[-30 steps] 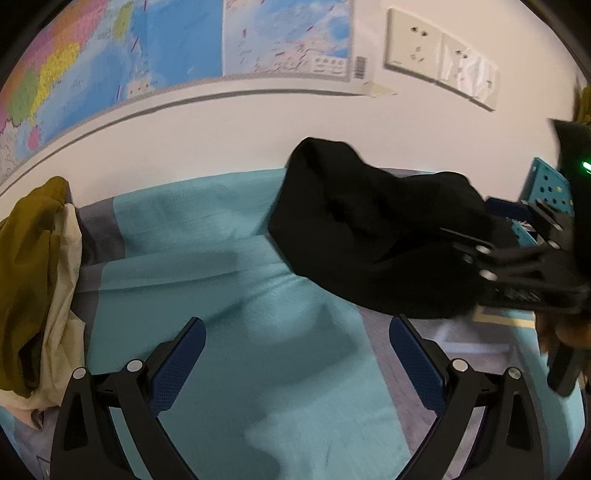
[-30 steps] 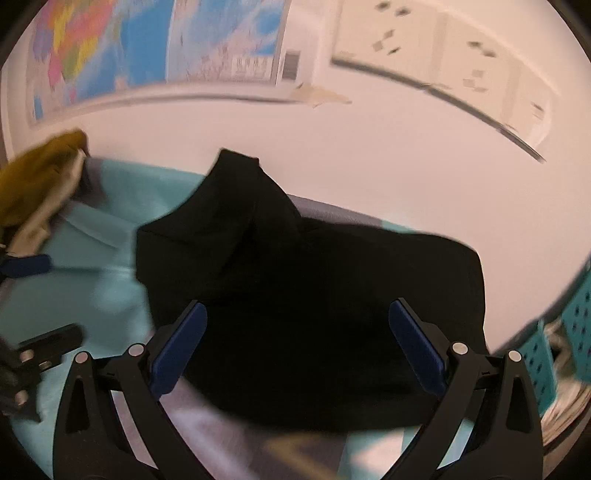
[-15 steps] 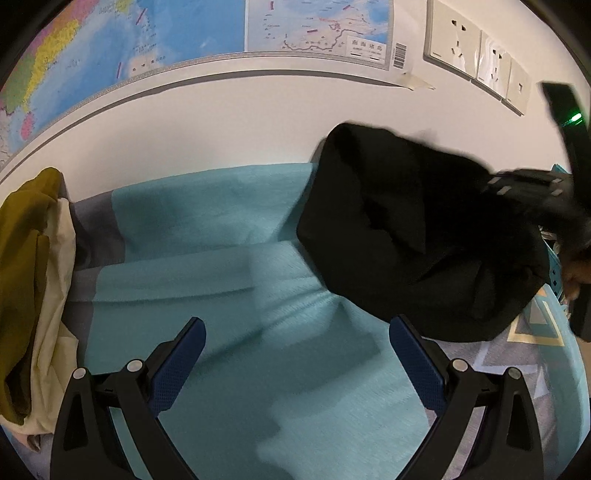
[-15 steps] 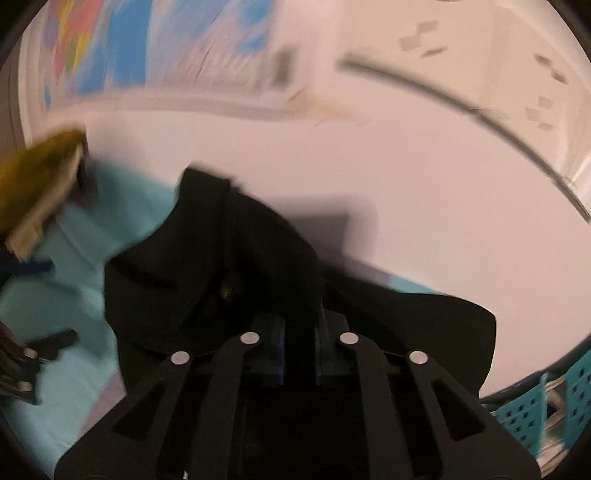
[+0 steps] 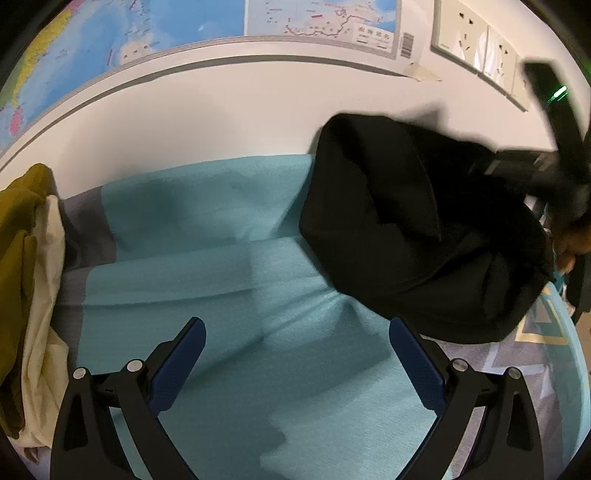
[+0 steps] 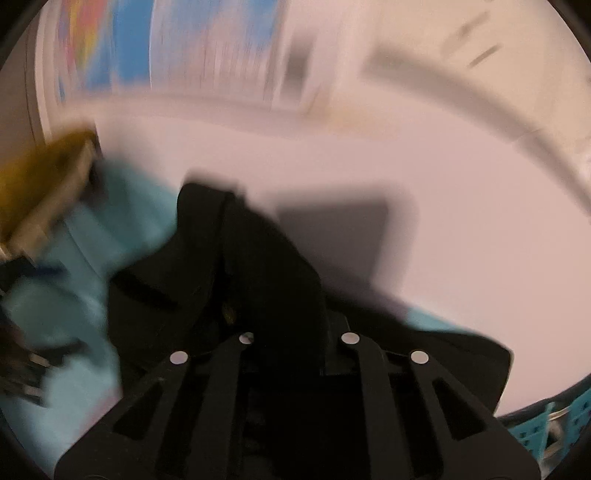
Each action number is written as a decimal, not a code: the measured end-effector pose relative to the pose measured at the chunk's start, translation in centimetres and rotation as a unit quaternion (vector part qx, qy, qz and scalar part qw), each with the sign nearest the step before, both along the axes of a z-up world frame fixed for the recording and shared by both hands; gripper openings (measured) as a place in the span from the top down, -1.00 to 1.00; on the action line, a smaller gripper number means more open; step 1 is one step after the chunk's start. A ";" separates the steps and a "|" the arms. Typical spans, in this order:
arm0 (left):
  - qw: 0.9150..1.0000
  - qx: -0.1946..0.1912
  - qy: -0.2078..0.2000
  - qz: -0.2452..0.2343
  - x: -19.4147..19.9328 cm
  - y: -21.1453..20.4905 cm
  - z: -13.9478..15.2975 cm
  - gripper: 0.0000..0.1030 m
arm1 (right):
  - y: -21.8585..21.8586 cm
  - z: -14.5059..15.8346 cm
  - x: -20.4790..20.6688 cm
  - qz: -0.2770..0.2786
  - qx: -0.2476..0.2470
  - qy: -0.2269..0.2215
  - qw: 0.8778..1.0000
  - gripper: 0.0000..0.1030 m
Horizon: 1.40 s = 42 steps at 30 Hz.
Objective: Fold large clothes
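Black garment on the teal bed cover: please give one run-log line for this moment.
phase: pickup | right gripper: shut on bunched black fabric garment | left gripper: open, empty, over teal bed cover

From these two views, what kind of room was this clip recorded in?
Probably a bedroom at home: a teal bedspread against the wall, a map and wall sockets above it, and clothes about, a black garment and a yellow-and-cream pile.
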<state>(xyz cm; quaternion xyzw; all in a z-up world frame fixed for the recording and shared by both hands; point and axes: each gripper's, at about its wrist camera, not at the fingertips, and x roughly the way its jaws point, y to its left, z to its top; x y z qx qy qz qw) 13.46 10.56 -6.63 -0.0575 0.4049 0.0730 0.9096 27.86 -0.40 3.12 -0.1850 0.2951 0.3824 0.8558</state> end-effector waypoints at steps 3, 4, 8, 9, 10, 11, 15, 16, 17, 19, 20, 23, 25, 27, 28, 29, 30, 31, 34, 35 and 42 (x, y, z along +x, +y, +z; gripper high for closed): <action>0.999 -0.010 -0.020 -0.029 0.1 -0.4 0.7 -0.87 | -4.4 5.2 -1.6 -0.014 0.047 -0.042 0.998 0.78; 0.998 -0.015 -0.029 -0.045 0.1 -0.7 0.9 -0.87 | -5.4 6.6 -1.8 -0.023 0.056 -0.050 0.997 0.78; 0.991 -0.019 -0.067 -0.113 0.6 -3.0 2.2 -0.87 | -10.5 10.5 -2.2 -0.075 0.103 -0.045 0.991 0.79; 0.988 -0.026 -0.076 -0.129 0.7 -3.7 2.5 -0.87 | -11.5 10.9 -2.3 -0.081 0.113 -0.039 0.990 0.79; 0.985 -0.032 -0.084 -0.147 0.6 -4.6 2.7 -0.87 | -12.5 11.3 -2.3 -0.089 0.124 -0.034 0.988 0.79; 0.981 -0.034 -0.092 -0.168 0.6 -5.6 2.8 -0.87 | -13.1 11.7 -2.6 -0.093 0.132 -0.033 0.986 0.79; 0.963 -0.018 -0.098 -0.251 0.0 -10.5 2.2 -0.87 | -11.6 11.5 -4.4 -0.104 0.153 -0.034 0.982 0.79; 0.959 -0.014 -0.095 -0.266 0.0 -11.3 2.0 -0.87 | -12.2 11.6 -4.3 -0.107 0.155 -0.036 0.981 0.79; 0.957 -0.004 -0.090 -0.275 0.3 -12.2 1.6 -0.87 | -11.4 11.5 -4.4 -0.108 0.157 -0.035 0.981 0.79; 0.957 -0.004 -0.080 -0.279 1.0 -13.4 1.3 -0.87 | -12.1 11.6 -4.5 -0.110 0.162 -0.036 0.980 0.79; 0.958 -0.011 -0.068 -0.279 1.8 -13.8 1.1 -0.87 | -12.6 11.8 -4.5 -0.112 0.167 -0.035 0.979 0.79; 0.965 0.019 -0.047 -0.257 3.7 -15.0 0.0 -0.72 | -14.3 12.4 -4.4 -0.122 0.183 -0.035 0.975 0.79; 0.969 0.024 -0.005 -0.246 5.4 -15.5 -0.9 0.14 | -15.1 12.7 -4.6 -0.127 0.189 -0.037 0.973 0.79; 0.972 -0.006 0.009 -0.237 7.0 -15.1 -0.7 0.78 | -16.3 13.3 -4.8 -0.135 0.191 -0.041 0.971 0.80; 0.974 -0.005 -0.008 -0.227 7.3 -14.8 0.1 0.79 | -16.9 13.7 -5.0 -0.140 0.190 -0.047 0.971 0.80; 0.975 -0.013 -0.032 -0.218 7.6 -14.4 1.7 0.80 | -17.9 14.4 -5.4 -0.149 0.193 -0.057 0.968 0.80; 0.976 -0.022 -0.043 -0.213 7.9 -14.1 2.7 0.81 | -18.8 14.9 -5.6 -0.153 0.196 -0.063 0.967 0.80; 0.976 -0.031 -0.056 -0.207 8.1 -13.8 4.1 0.82 | -19.9 15.8 -6.0 -0.162 0.200 -0.070 0.964 0.80; 0.972 -0.040 -0.110 -0.205 8.9 -13.4 9.2 0.82 | -23.1 18.7 -7.6 -0.180 0.209 -0.102 0.956 0.81; 0.970 -0.035 -0.127 -0.206 9.2 -13.8 11.2 0.83 | -24.2 20.0 -8.4 -0.185 0.212 -0.118 0.952 0.81; 0.945 0.004 -0.262 -0.197 6.3 -16.5 23.0 0.82 | -28.7 28.8 -16.6 -0.235 0.155 -0.230 0.932 0.82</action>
